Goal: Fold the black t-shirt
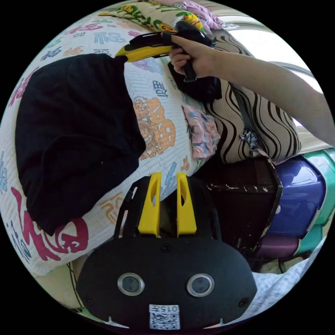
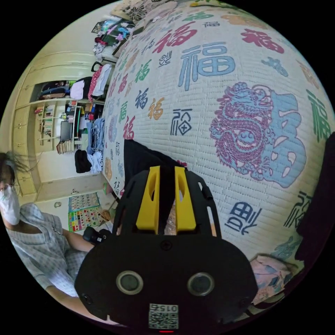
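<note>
Lying folded on the printed quilt (image 1: 153,104), black t-shirt (image 1: 73,132), spread dark against the characters. Hovering off the quilt's edge with jaws parted on nothing, left gripper (image 1: 166,181). Gripping the shirt's edge between nearly closed jaws, right gripper (image 2: 166,174), held by a hand (image 1: 190,57).

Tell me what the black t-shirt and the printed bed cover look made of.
Black t-shirt: soft matte knit, probably cotton; it slumps in loose folds without shine.
Printed bed cover: quilted fabric, matte; fine stitched rows run across its whole surface under the coloured prints.
</note>
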The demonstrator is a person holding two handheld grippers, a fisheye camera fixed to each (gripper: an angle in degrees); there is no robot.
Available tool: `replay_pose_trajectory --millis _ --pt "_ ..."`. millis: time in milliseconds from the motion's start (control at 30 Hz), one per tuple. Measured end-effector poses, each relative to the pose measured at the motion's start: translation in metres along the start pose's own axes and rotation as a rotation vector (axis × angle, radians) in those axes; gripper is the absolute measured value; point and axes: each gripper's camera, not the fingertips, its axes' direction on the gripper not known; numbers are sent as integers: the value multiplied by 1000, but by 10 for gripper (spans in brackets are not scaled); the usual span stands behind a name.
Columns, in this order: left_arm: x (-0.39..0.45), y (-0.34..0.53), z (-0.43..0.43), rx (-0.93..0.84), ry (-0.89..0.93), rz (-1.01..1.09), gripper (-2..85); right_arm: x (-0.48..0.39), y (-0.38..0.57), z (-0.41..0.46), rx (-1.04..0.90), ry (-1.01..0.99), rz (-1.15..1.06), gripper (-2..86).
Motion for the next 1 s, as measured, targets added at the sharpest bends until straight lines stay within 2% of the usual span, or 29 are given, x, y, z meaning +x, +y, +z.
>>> replay_pose_trajectory --millis 133,233,300,367,433,467,567,633,867,1000 --pt "17 0 -32 82 -123 74 74 -26 37 2 -20 -11 -138 84" --pt "7 -7 -55 105 -365 92 79 -58 69 33 -153 28 -302 89" --pt "-15 -17 -57 61 -501 89 83 -73 86 69 -245 135 -412 94" --pt "-28 -27 -47 0 -495 108 81 -73 90 92 -279 219 -432 93" --pt "-32 -36 -33 -70 -528 165 64 -67 90 106 -295 268 -399 80" --pt "-29 -40 -24 -123 -547 215 42 -60 92 108 -305 278 -346 39" --pt "-17 -42 -21 -137 -539 295 6 -49 111 93 -232 181 -302 6" --pt "-15 -39 -22 -133 -518 298 1 -44 127 86 -223 193 -314 1" --pt "-50 -56 0 -177 -462 136 4 3 158 97 -345 227 -198 1" --pt "-71 -75 -16 -196 -270 177 18 32 143 48 -106 156 -96 35"
